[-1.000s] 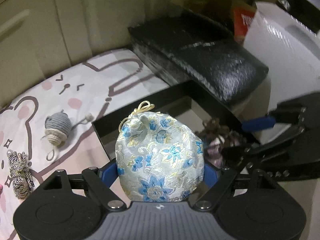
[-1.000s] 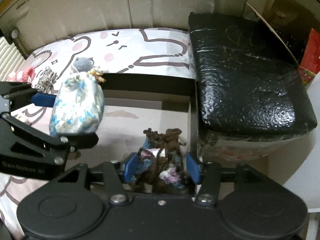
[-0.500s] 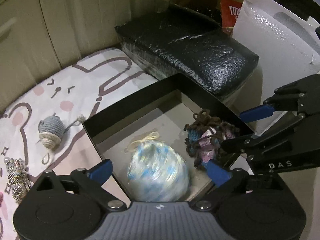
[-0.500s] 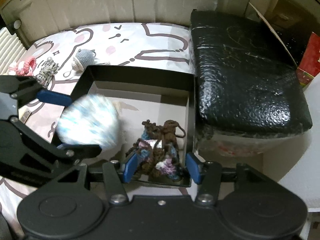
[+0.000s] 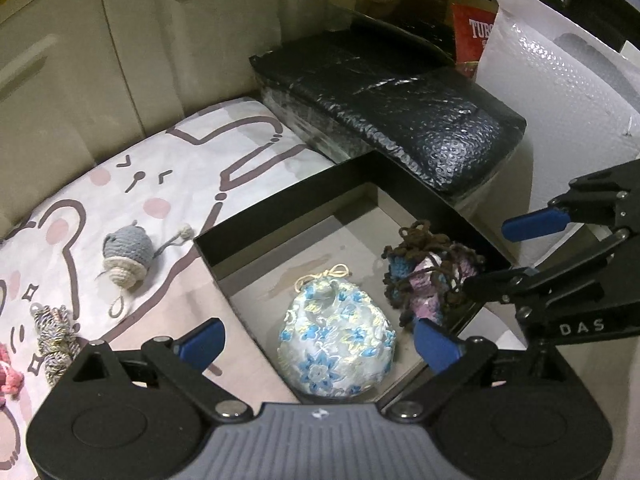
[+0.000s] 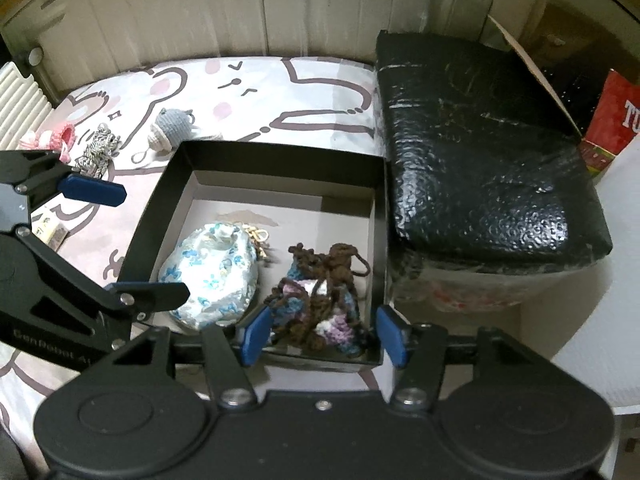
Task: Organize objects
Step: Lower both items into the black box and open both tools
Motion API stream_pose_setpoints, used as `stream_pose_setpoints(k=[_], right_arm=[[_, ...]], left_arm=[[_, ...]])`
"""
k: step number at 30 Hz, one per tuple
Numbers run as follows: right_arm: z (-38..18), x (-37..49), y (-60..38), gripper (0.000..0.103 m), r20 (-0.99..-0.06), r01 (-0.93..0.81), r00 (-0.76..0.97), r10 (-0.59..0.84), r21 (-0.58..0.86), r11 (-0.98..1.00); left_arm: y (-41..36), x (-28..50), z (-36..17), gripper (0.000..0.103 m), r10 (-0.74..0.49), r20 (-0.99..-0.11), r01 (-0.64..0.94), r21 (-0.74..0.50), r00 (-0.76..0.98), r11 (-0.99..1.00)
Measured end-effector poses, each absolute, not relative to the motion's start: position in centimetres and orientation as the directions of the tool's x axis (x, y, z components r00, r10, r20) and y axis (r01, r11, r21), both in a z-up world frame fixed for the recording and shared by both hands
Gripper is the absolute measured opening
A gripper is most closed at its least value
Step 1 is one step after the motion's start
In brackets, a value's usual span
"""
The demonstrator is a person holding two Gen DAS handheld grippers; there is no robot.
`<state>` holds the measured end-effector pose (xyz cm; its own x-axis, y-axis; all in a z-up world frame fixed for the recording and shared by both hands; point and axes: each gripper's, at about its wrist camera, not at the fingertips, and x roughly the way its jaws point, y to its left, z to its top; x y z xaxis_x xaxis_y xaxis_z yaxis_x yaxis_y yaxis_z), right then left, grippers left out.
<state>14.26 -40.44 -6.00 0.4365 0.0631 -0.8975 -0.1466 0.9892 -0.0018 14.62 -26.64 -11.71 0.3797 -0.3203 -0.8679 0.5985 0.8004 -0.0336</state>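
A black open box (image 5: 292, 200) (image 6: 280, 156) lies on a cartoon-print mat. Inside it rest a blue-flowered drawstring pouch (image 5: 336, 340) (image 6: 212, 276) and a brown, blue and purple crocheted bundle (image 5: 432, 276) (image 6: 320, 296). My left gripper (image 5: 316, 340) is open and empty above the pouch, apart from it. My right gripper (image 6: 324, 336) is open above the crocheted bundle, its blue pads either side of it and not touching it.
On the mat left of the box lie a grey crocheted mouse (image 5: 128, 252) (image 6: 172, 124), a striped braided cord (image 5: 54, 332) (image 6: 98, 148) and a pink knitted item (image 6: 48, 138). A black wrapped block (image 5: 400, 112) (image 6: 480, 160) borders the box. White bubble wrap (image 5: 560, 100) stands beyond.
My left gripper opened and let go of the flowered pouch, which dropped into the box. Both grippers rose back from the box. The right gripper stayed open over the crocheted bundle.
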Motion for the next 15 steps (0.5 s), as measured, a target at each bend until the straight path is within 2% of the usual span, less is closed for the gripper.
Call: stream_pose_setpoints(k=[15], right_arm=[[-1.9, 12.1, -40.1, 0.068, -0.834, -0.082, 0.549, 0.05, 0.006, 0.997]], left_arm=[[-23.8, 13.9, -8.0, 0.1, -0.323, -0.837, 0.508, -0.064, 0.441, 0.859]])
